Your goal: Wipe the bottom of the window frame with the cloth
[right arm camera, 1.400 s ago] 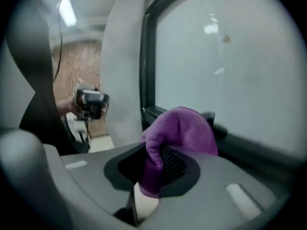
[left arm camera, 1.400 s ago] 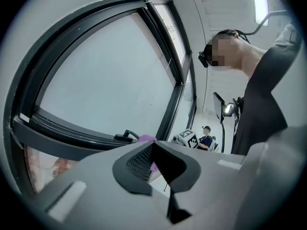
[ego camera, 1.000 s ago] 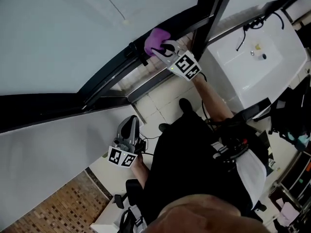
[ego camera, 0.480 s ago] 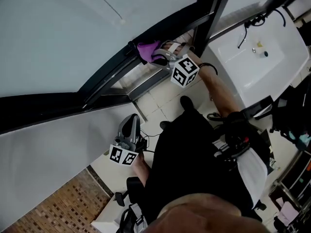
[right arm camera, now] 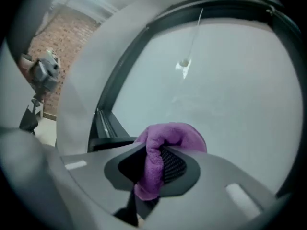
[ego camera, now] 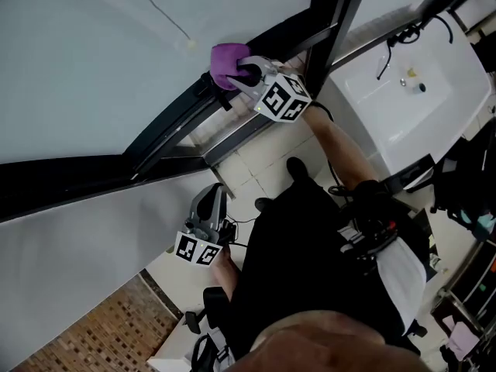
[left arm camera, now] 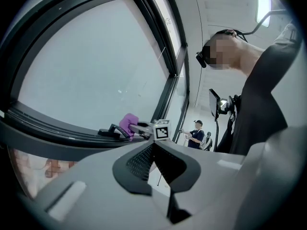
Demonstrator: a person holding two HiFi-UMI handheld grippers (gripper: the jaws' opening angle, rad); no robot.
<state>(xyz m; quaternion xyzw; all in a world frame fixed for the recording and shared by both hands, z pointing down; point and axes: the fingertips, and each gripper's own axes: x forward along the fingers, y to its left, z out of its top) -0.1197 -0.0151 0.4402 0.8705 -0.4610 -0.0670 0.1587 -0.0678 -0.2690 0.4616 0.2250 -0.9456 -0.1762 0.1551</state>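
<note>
A purple cloth [ego camera: 225, 62] is bunched in my right gripper [ego camera: 243, 73], which is shut on it and holds it against the dark bottom rail of the window frame [ego camera: 172, 124], by the glass. In the right gripper view the cloth [right arm camera: 168, 140] fills the jaws and bulges past them toward the pane. My left gripper [ego camera: 207, 198] hangs low beside the person's leg, well away from the frame, jaws shut on nothing. From the left gripper view the cloth [left arm camera: 128, 123] shows on the rail next to a black handle [left arm camera: 110, 131].
A white sink [ego camera: 411, 99] stands to the right of the black upright frame post [ego camera: 333, 22]. Pale floor tiles [ego camera: 256, 157] lie under the frame, brick-pattern flooring [ego camera: 101, 324] at the lower left. A cord [ego camera: 155, 8] hangs over the glass. A person [left arm camera: 195, 134] stands far off.
My right gripper has slid the cloth leftward along the bottom rail, dipping low and then coming back up against the glass. The left gripper has stayed put.
</note>
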